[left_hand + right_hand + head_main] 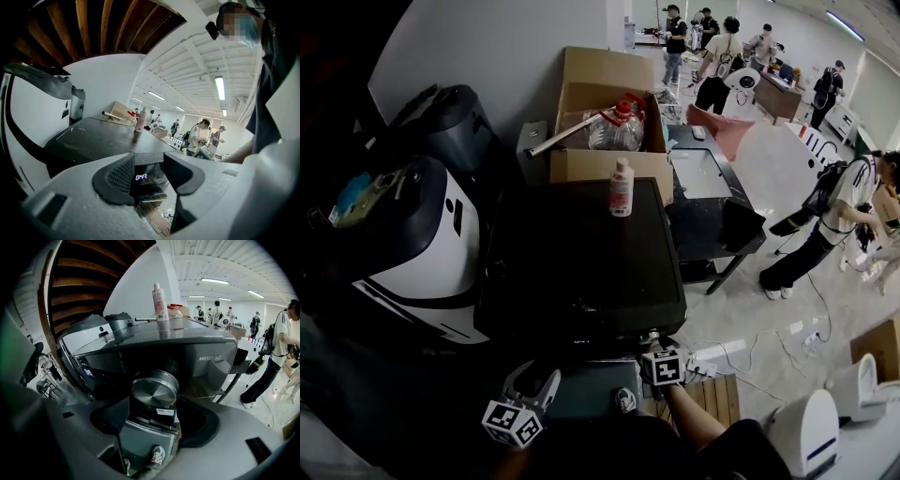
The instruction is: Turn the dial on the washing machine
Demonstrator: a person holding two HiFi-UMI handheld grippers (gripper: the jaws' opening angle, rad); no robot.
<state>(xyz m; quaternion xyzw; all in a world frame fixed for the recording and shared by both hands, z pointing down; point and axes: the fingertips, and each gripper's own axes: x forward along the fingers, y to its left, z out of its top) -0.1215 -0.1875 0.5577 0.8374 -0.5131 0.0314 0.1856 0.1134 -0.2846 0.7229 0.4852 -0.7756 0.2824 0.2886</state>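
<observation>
The washing machine [581, 253] has a flat black lid, and its front panel faces me. In the right gripper view its silver round dial [154, 389] stands out from the dark panel [206, 366]. My right gripper [154, 412] is open, with the dial between the tips of its jaws. I cannot see either pad pressing on it. In the head view this gripper [654, 349] is at the machine's front edge, by the dial [652, 335]. My left gripper [147, 177] is open and empty, lower and to the left [532, 392]. A lit display [141, 176] shows between its jaws.
A white bottle [622, 187] stands at the back of the lid. Behind it is an open cardboard box [609, 122] with a plastic jug. A white and black appliance [422, 244] stands to the left, a black table [741, 230] to the right. Several people stand farther back.
</observation>
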